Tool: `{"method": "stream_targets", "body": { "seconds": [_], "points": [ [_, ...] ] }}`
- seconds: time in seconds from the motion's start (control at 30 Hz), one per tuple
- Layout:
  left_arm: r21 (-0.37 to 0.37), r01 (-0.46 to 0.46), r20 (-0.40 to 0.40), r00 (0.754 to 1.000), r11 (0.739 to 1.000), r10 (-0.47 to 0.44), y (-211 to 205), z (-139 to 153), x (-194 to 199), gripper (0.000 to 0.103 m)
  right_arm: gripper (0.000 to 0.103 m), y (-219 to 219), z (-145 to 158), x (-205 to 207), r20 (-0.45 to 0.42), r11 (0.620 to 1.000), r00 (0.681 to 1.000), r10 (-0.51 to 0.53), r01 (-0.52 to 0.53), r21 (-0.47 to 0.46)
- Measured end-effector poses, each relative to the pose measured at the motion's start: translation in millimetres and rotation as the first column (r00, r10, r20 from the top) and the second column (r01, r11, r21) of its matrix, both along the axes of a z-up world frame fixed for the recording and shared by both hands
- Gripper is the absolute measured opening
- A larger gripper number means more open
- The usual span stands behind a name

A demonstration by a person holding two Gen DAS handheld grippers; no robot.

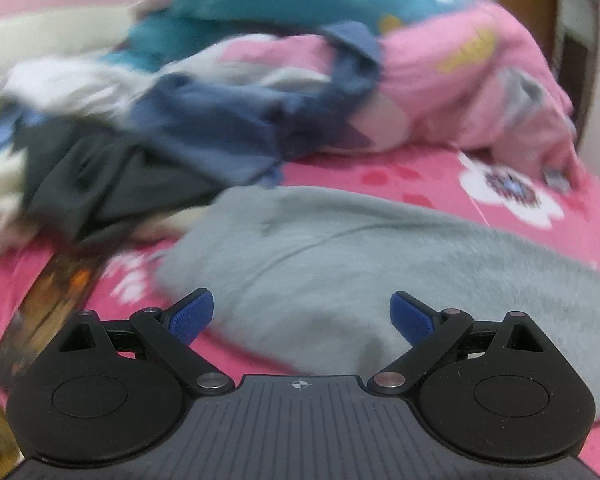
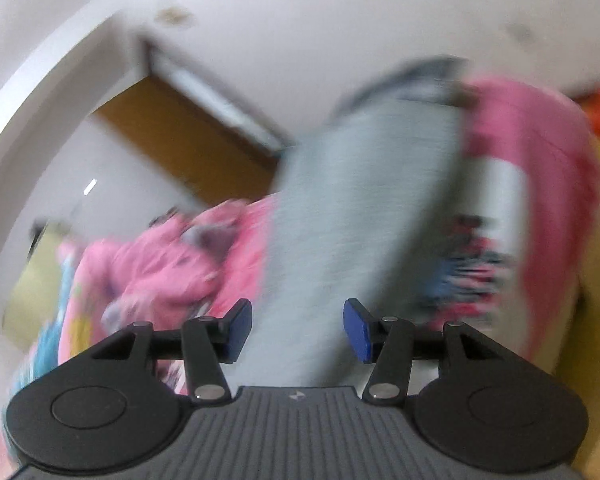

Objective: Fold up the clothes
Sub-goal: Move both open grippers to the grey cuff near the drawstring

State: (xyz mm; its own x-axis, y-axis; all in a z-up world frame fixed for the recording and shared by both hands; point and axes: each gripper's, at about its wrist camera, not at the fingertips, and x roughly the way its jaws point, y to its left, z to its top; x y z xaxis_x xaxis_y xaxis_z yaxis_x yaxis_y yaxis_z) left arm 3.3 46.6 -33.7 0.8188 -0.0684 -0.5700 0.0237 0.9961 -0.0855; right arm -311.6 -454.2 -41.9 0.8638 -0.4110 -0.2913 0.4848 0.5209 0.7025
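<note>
Left wrist view: left gripper [image 1: 301,316], jaws spread, hovers over grey garment [image 1: 340,248] at centre; right gripper [image 2: 298,330] likewise spread. Pinch edges squarely, keeping cloth flat.

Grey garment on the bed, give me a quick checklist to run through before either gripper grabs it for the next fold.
1. Left gripper open with nothing between its fingers: ok.
2. Right gripper open: ok; whether the cloth between its fingers touches them: cannot tell.
3. Grey garment lying on the pink floral bedsheet, apart from the clothes pile: ok on the side in view, though its left edge runs close to the pile.
4. Garment smooth and flat: not ok, creases show.
5. An edge or corner to grip is clear: cannot tell, both views are blurred.
</note>
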Motion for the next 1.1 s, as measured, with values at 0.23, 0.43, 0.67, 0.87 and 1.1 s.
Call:
{"method": "stream_targets", "body": {
  "seconds": [0.23, 0.43, 0.67, 0.87, 1.1],
  "points": [
    [-0.196, -0.1, -0.024, 0.995, 0.975, 0.097, 55.0, -5.2, -9.2, 0.096, 0.055, 168.1, 48.7, 144.7, -0.288, 0.678, 0.785, 0.549, -0.619, -0.396],
    [-0.339, -0.167, -0.034, 0.986, 0.926, 0.165, 99.9, -6.7, -20.0, 0.096, 0.067, 334.8, 30.5, 213.2, -0.52, 0.186, 0.531, 0.669, -0.797, -0.574],
    [-0.455, -0.181, -0.037, 0.982, 0.872, 0.185, 143.0, -7.7, -27.2, 0.097, 0.067, 495.1, -1.8, 272.7, -0.745, -0.317, 0.333, 0.578, -0.75, -0.581],
    [-0.525, -0.166, -0.056, 0.985, 0.835, 0.16, 158.5, -17.9, -28.9, 0.097, 0.068, 548.1, -38.0, 293.8, -0.816, -0.428, 0.367, 0.447, -0.713, -0.556],
    [-0.563, -0.143, -0.058, 0.989, 0.814, 0.133, 164.6, -28.8, -27.2, 0.097, 0.062, 551.8, -42.6, 318.0, -0.818, -0.368, 0.387, 0.426, -0.752, -0.547]
  ]
}}
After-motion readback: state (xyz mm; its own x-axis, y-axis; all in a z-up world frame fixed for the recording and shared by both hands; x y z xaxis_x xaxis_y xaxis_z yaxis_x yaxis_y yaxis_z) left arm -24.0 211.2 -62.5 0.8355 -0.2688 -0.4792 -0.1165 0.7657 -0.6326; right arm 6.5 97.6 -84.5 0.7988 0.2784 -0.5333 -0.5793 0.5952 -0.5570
